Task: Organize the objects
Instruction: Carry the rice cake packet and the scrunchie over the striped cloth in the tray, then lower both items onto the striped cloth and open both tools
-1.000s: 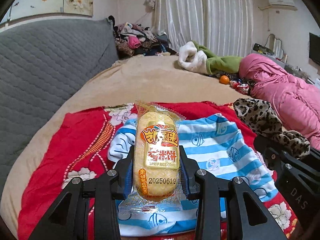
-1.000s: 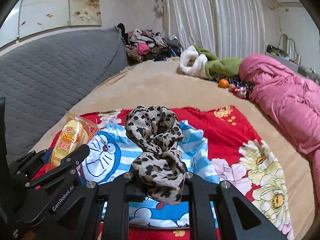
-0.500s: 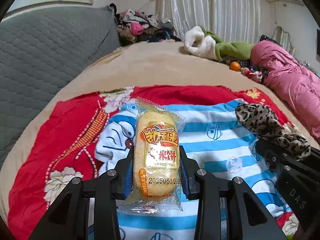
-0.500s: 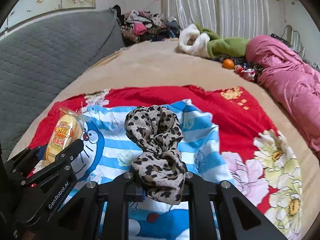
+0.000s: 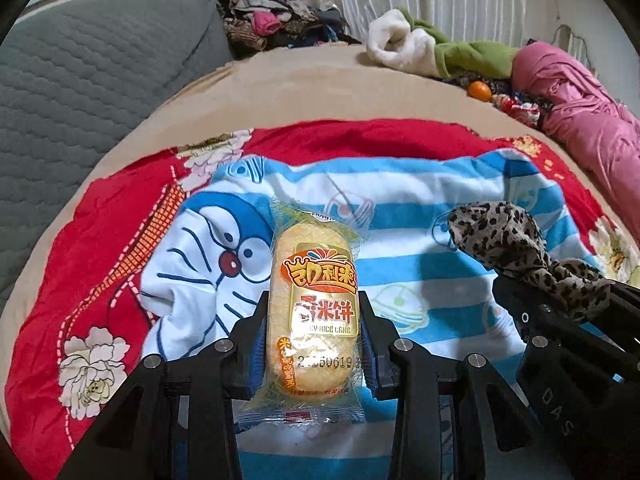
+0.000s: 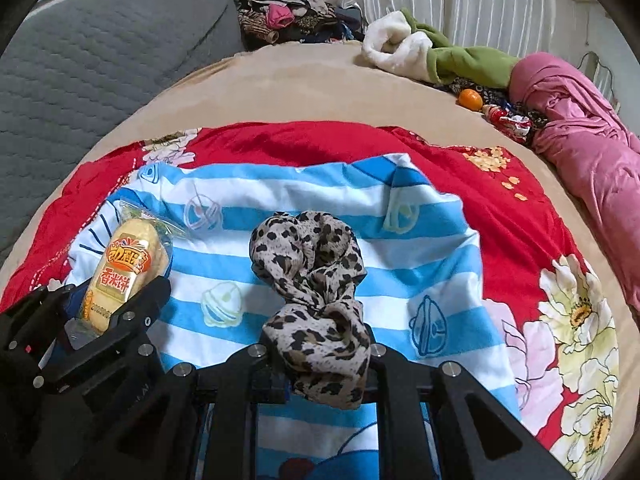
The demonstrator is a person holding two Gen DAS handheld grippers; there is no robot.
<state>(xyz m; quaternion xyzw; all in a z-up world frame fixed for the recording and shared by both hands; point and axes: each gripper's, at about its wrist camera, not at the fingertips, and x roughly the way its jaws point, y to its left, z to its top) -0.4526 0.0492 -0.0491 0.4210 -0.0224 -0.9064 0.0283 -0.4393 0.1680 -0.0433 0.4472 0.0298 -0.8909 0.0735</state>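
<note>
My left gripper (image 5: 313, 344) is shut on a yellow spicy rice cake packet (image 5: 314, 308) and holds it above a blue-and-white striped Doraemon cloth (image 5: 400, 208). My right gripper (image 6: 320, 354) is shut on a leopard-print scarf (image 6: 316, 288), which bunches up ahead of the jaws over the same cloth (image 6: 432, 240). The scarf and right gripper also show at the right of the left wrist view (image 5: 516, 248). The rice cake packet and left gripper show at the left of the right wrist view (image 6: 126, 272).
The striped cloth lies on a red floral blanket (image 6: 500, 216) spread on a tan bed (image 5: 320, 84). A grey quilted headboard (image 5: 88, 64) is at the left. A pink quilt (image 6: 580, 120), green-and-white clothes (image 6: 432, 52), an orange (image 6: 470, 99) and a clothes pile (image 6: 292, 12) lie at the far side.
Both grippers have moved forward and lower over the striped cloth, still holding the packet and the scarf. The cloth now fills more of both views.
</note>
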